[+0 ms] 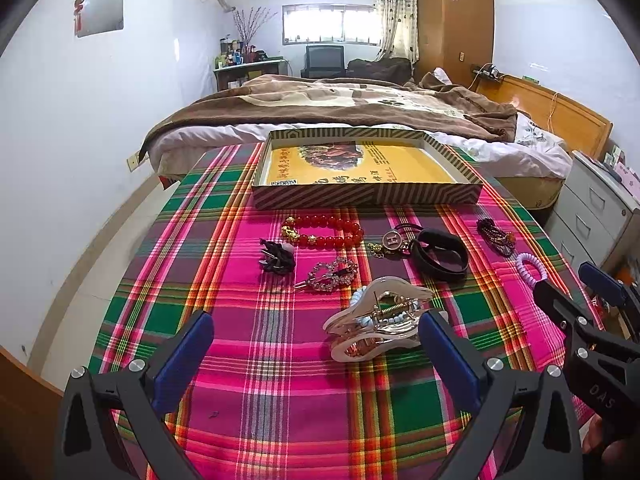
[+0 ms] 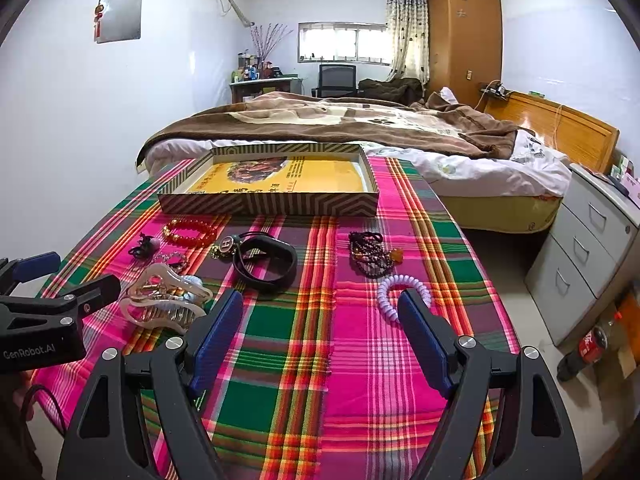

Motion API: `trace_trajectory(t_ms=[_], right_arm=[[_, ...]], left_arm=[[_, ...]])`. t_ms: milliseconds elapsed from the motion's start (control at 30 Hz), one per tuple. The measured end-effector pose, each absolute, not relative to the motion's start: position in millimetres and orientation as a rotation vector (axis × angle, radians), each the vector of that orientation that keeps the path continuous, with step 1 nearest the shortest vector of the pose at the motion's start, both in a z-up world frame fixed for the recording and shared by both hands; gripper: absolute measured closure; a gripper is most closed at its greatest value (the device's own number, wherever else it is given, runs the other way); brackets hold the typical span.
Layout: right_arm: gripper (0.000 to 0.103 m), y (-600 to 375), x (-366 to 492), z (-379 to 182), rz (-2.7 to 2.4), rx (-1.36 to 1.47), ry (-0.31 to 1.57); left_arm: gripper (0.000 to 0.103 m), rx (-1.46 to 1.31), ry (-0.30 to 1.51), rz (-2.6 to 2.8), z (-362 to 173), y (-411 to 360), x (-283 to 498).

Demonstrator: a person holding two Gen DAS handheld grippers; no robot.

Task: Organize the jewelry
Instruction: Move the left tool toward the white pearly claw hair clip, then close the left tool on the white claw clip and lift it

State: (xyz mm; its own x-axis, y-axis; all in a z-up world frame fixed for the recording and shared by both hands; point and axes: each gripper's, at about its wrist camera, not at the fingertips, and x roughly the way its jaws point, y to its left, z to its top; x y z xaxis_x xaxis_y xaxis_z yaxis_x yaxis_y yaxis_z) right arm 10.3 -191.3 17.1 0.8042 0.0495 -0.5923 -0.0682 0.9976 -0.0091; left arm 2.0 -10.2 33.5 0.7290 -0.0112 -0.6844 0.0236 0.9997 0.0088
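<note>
Jewelry lies on a plaid cloth before a striped shallow box (image 1: 366,196) (image 2: 268,204) with a yellow bottom. There is a red bead bracelet (image 1: 324,232) (image 2: 190,232), a black claw clip (image 1: 276,258), a rhinestone clip (image 1: 330,274), a large pink hair claw (image 1: 376,316) (image 2: 164,300), a black band (image 1: 442,256) (image 2: 266,262), a dark bead bracelet (image 1: 496,236) (image 2: 370,254) and a lilac coil tie (image 1: 530,268) (image 2: 400,292). My left gripper (image 1: 316,344) is open, near the hair claw. My right gripper (image 2: 320,324) is open, beside the coil tie.
A bed with a brown blanket (image 1: 340,104) stands behind the table. Grey drawers (image 2: 592,240) stand at the right, with a cola bottle (image 2: 584,352) on the floor. A wooden wardrobe (image 2: 464,32) is at the back.
</note>
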Motion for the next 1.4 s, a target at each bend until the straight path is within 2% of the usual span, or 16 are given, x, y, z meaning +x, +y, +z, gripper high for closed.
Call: trace_trajectory(t_ms=[967,1400], right_arm=[[0.023,-196,16,11,0.064,-0.021,0.657],[0.023,-231,23,-1,0.027,0.0,0.707]], left_arm=[[0.0,0.022,0.778,-0.044,26,-11,9],[0.0,0.104,0.839,-0.333,9,-16,27]])
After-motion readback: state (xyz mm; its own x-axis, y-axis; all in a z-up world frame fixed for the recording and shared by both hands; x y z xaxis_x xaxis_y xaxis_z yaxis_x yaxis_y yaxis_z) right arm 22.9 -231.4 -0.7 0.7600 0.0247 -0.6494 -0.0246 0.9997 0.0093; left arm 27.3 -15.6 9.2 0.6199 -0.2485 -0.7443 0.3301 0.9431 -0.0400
